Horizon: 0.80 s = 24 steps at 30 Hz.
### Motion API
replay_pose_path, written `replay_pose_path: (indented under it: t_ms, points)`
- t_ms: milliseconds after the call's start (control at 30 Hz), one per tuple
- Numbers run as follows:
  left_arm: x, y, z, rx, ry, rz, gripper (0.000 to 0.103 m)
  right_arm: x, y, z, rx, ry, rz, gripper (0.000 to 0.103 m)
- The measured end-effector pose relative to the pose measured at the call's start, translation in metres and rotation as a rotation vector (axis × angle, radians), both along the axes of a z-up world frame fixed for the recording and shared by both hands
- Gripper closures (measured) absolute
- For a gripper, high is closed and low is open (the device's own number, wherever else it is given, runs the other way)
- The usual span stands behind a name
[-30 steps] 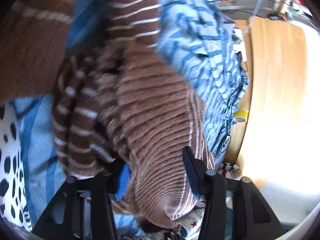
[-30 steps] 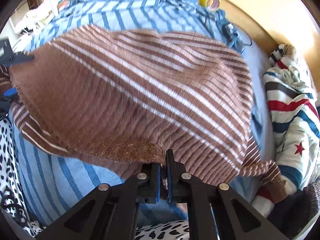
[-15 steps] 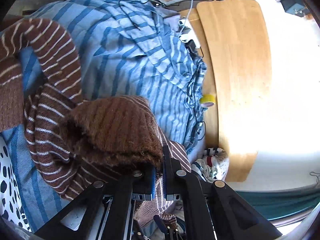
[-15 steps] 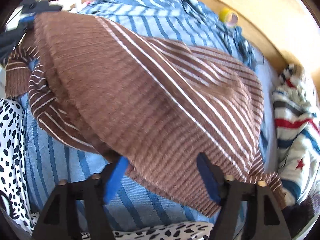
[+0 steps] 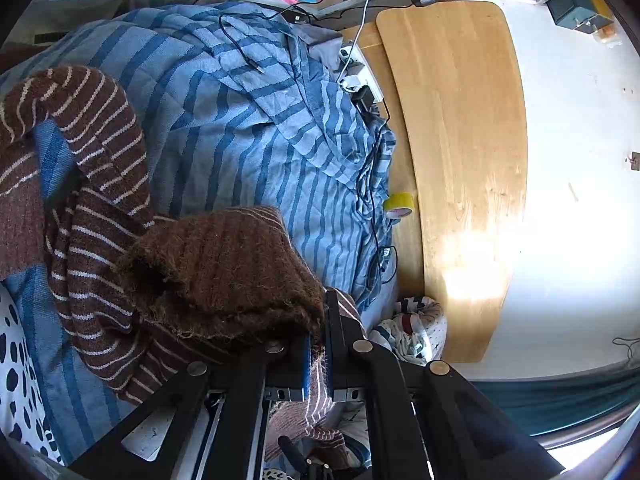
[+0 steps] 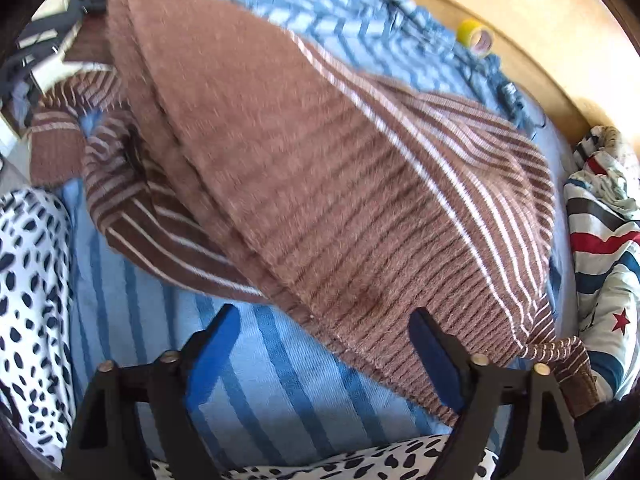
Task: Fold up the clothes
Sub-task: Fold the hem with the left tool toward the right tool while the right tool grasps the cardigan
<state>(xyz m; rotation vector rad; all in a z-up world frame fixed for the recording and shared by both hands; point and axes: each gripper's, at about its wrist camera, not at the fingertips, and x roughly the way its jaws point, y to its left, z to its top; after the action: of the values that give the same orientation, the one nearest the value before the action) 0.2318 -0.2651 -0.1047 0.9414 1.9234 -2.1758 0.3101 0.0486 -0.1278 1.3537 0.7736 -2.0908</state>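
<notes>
1 edge of the brown striped sweater point(image 5: 224, 272) is pinched in the closed left gripper point(image 5: 318, 344), while the right gripper point(image 6: 324, 344) gapes empty, so a fresh hem grip seems needed next.

Fuzzy knit sweater point(image 6: 340, 184); seemingly glossy tape point(image 5: 399, 205)

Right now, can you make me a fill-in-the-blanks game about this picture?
1. The left gripper is shut on the brown ____.
2. The right gripper is ____.
3. The roll of tape is colored ____.
4. The blanket under the clothes has blue ____.

Answers: sweater, open, yellow, stripes
</notes>
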Motion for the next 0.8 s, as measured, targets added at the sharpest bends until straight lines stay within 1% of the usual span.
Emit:
replay_pose_path:
  t_ms: [67,133,167,200,267,333,367,400,433,467,500,533,600,633,667,733,800]
  points:
    - [0.001,0.002,0.005,-0.011,0.009,-0.007,0.099,0.000,-0.003,-0.004,0.026,0.026,-0.011,0.012]
    - [0.000,0.004,0.011,-0.025,0.017,-0.017,0.099,0.000,-0.005,-0.013,0.042,0.038,-0.046,0.015]
    - [0.000,0.005,0.014,-0.028,0.023,-0.020,0.099,-0.002,-0.004,-0.016,0.044,0.039,-0.078,0.019]
    - [0.001,0.005,0.016,-0.027,0.031,-0.019,0.098,-0.006,-0.002,-0.021,0.056,0.034,-0.126,0.029]
    - [0.002,0.003,0.019,-0.025,0.042,-0.008,0.098,-0.013,0.008,-0.030,0.091,0.021,-0.229,0.045]
    - [0.003,0.004,0.018,-0.026,0.032,0.011,0.098,-0.022,0.019,-0.040,0.130,0.003,-0.343,0.063]
    - [0.002,0.005,0.016,-0.027,0.023,0.018,0.098,-0.026,0.026,-0.045,0.142,-0.008,-0.400,0.082]
    - [0.000,0.007,0.013,-0.028,0.005,0.014,0.099,-0.027,0.037,-0.046,0.124,-0.023,-0.452,0.094]
    - [-0.002,0.009,0.010,-0.030,-0.015,0.007,0.098,-0.027,0.048,-0.042,0.091,-0.026,-0.491,0.095]
    - [-0.002,0.010,0.010,-0.026,-0.018,0.006,0.099,-0.026,0.059,-0.033,0.063,-0.009,-0.525,0.096]
    - [-0.002,0.012,0.010,-0.021,-0.015,0.006,0.099,-0.025,0.067,-0.021,0.055,0.035,-0.545,0.096]
    - [-0.003,0.013,0.011,-0.015,-0.013,0.007,0.099,-0.025,0.072,-0.005,0.078,0.097,-0.545,0.096]
    - [-0.003,0.017,0.027,-0.021,0.034,0.018,0.099,-0.014,0.082,0.027,0.102,0.213,-0.539,0.095]
    - [-0.005,0.021,0.039,-0.035,0.066,0.015,0.099,-0.011,0.085,0.045,0.117,0.294,-0.535,0.095]
    - [-0.006,0.026,0.054,-0.058,0.097,0.004,0.099,-0.012,0.087,0.065,0.133,0.389,-0.534,0.095]
    - [-0.006,0.039,0.090,-0.119,0.168,-0.024,0.099,-0.051,0.084,0.097,0.128,0.525,-0.545,0.095]
    - [-0.001,0.054,0.132,-0.184,0.258,-0.058,0.099,-0.064,0.095,0.141,0.079,0.633,-0.577,0.096]
